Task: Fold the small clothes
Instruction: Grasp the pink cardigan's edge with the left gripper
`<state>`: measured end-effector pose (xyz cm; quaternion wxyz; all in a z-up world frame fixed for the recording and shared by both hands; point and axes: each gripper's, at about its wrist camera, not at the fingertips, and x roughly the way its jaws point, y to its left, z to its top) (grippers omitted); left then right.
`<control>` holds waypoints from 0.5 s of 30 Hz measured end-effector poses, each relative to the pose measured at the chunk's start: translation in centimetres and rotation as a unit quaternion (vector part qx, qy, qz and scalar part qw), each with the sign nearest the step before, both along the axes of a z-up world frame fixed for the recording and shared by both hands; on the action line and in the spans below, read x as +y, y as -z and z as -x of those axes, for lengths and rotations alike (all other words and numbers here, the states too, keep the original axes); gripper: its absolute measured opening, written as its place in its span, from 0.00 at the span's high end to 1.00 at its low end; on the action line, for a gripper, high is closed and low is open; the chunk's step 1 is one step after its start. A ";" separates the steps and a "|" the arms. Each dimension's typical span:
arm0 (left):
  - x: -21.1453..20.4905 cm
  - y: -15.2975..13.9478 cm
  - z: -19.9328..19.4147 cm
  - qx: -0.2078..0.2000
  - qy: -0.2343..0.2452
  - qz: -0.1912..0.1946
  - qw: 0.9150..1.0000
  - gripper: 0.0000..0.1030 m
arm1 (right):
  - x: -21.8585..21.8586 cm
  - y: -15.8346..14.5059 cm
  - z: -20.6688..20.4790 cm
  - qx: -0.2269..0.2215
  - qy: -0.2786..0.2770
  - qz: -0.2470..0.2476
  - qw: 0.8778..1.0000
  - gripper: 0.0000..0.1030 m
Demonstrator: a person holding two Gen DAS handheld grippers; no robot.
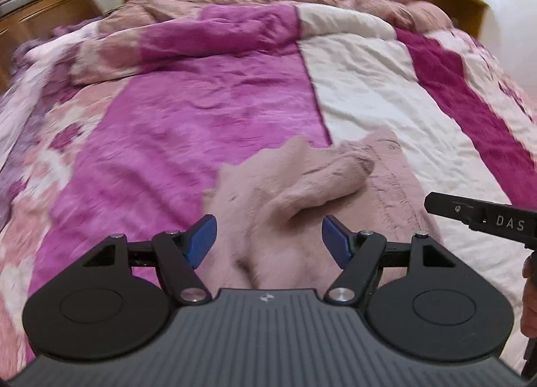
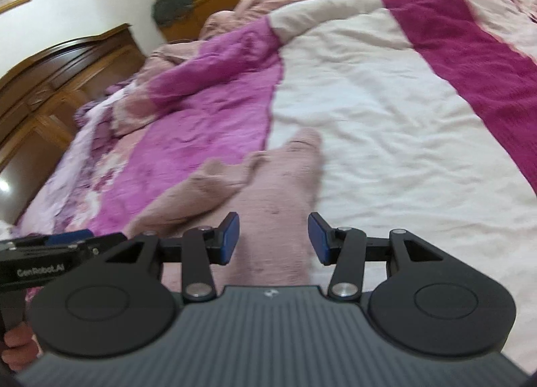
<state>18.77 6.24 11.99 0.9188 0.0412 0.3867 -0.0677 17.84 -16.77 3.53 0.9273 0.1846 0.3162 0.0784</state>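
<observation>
From the left wrist view, the left claw hangs low over the bed with its blue pads spread wide and nothing between them. The dusty pink garment lies rumpled on the quilt directly ahead, straddling the seam between the magenta panel and the white one. One bunched fold humps up just beyond the pads, which to my eye is why the claw is lined up there, ready to take a piece of cloth. The right claw's black body pokes in from the right edge, close beside.

From the right wrist view, the right claw is likewise spread and empty, aimed along a long flat strip of the same garment that runs away toward the white panel. The left claw shows at the lower left, near the bunched part. Both look set to grab opposite parts; no fold seems made yet.
</observation>
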 end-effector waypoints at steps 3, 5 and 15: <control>-1.4 1.4 -2.1 0.013 0.028 -0.004 1.000 0.26 | -0.7 0.9 -0.4 0.010 0.008 -0.011 1.000 0.52; -2.1 2.5 -3.6 0.025 0.026 -0.004 0.999 0.26 | -0.8 1.2 -0.5 0.009 0.008 -0.014 1.000 0.52; -0.7 3.4 -5.0 -0.029 -0.013 0.041 0.999 0.86 | 0.0 1.5 -0.5 -0.004 -0.010 -0.003 1.000 0.52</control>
